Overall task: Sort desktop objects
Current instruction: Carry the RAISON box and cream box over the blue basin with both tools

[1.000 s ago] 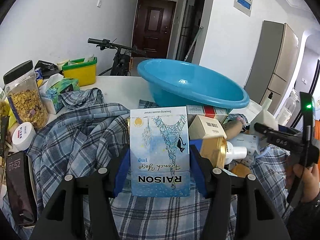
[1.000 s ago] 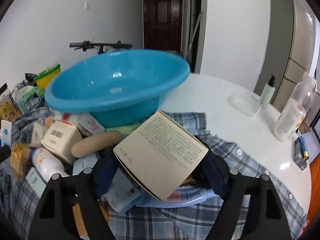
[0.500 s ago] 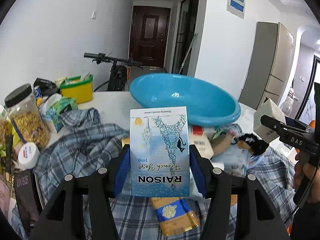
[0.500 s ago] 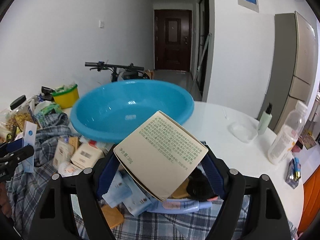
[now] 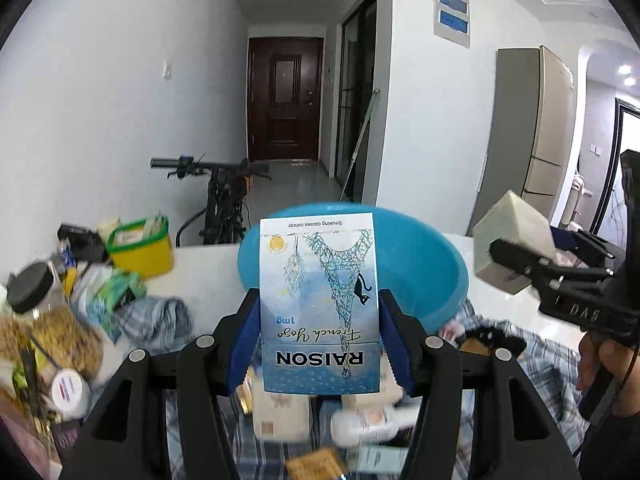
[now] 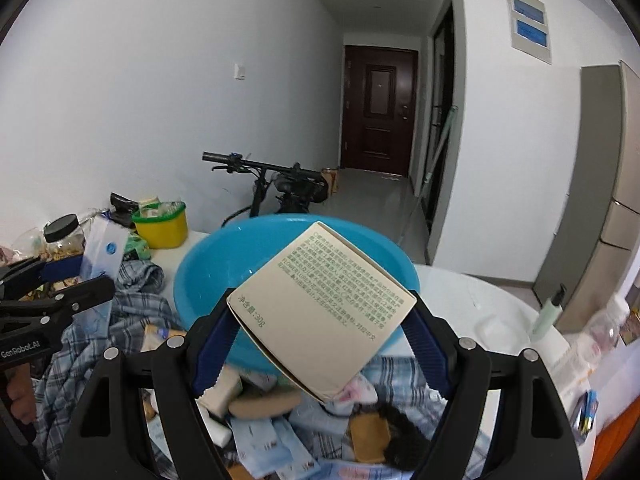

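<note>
My left gripper [image 5: 318, 320] is shut on a blue RAISON cigarette box [image 5: 319, 304], held upright above the pile in front of the blue basin [image 5: 416, 272]. My right gripper [image 6: 322, 316] is shut on a beige carton with green print [image 6: 324, 308], held tilted in front of the same basin [image 6: 224, 276]. In the left wrist view the right gripper [image 5: 516, 252] and its beige carton [image 5: 508, 228] show at the right. In the right wrist view the left gripper [image 6: 86, 270] and its blue box [image 6: 102, 252] show at the left.
A pile of small boxes, tubes and packets [image 6: 272, 432] lies on a plaid shirt [image 6: 120, 320] below both grippers. A yellow tub [image 6: 162, 226], a cereal jar [image 5: 44, 320], a pump bottle [image 6: 550, 312] and a plastic bottle [image 6: 604, 328] stand on the white table [image 6: 472, 304].
Both grippers have risen with their boxes and now sit well above the pile, level with the basin's rim; the table clutter has dropped lower in both views.
</note>
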`<state>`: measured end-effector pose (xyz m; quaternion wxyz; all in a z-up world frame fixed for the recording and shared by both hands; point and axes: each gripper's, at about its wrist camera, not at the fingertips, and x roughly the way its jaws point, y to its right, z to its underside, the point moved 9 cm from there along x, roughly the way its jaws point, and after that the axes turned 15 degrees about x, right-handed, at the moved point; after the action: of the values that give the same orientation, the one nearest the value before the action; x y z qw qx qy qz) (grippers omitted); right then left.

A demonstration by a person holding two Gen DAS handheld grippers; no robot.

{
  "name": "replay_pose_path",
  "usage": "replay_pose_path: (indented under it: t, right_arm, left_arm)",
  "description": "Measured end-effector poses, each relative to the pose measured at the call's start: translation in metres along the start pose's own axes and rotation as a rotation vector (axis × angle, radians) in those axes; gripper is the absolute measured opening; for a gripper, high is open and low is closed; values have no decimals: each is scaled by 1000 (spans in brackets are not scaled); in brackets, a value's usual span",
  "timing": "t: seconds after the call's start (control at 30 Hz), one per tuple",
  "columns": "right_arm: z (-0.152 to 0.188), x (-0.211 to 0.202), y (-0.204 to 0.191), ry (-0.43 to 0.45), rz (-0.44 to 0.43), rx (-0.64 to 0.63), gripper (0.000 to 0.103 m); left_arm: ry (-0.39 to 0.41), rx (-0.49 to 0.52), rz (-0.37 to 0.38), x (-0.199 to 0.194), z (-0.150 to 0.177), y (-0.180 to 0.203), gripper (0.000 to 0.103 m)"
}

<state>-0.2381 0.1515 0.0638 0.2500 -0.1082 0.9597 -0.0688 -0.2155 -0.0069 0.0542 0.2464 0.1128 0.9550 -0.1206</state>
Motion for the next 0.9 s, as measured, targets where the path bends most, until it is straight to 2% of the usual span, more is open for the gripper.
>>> replay_pose_path:
  t: [0.37,0.47,0.6,0.9]
  right_arm:
    - [-51,41,3,-13,-18,33,78]
    - [-62,51,2,-8,5,-11,78]
    - [-69,61,7,-5,4,-6,78]
    - [-35,101,17,-86,-6,11,78]
  left_arm:
    - [38,34,-19,32,-69,-9,59]
    - [42,31,-16,46,-80,-14,59]
    - [29,48,-14,70,-84,-17,59]
    - [-54,55,0,125,-60,-14,59]
